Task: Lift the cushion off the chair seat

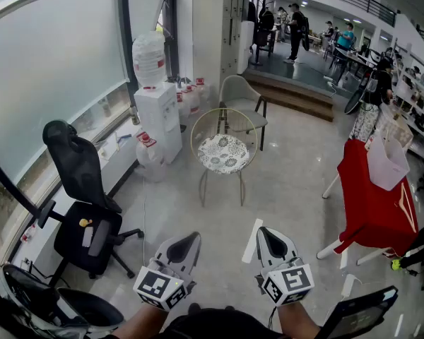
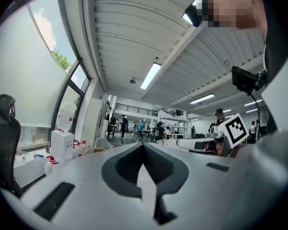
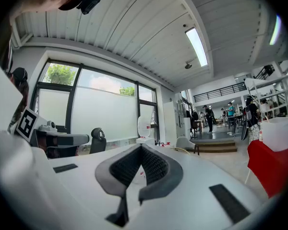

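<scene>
Approach is the step in hand: the cushion point(image 1: 223, 153) lies on the chair point(image 1: 203, 188) at mid-frame, well apart from the left gripper point(image 1: 189, 239) and right gripper point(image 1: 266, 233) at the bottom. Both pairs of jaws are closed on nothing; next they must be carried forward and opened.

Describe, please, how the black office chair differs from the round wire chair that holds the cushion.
The office chair is black with a tall back and headrest; the wire chair is a pale, see-through round frame. The office chair stands on a spreading star base, the wire chair on thin straight legs. The office chair's seat carries small items; the wire chair's, a patterned cushion. Both are unoccupied.
</scene>
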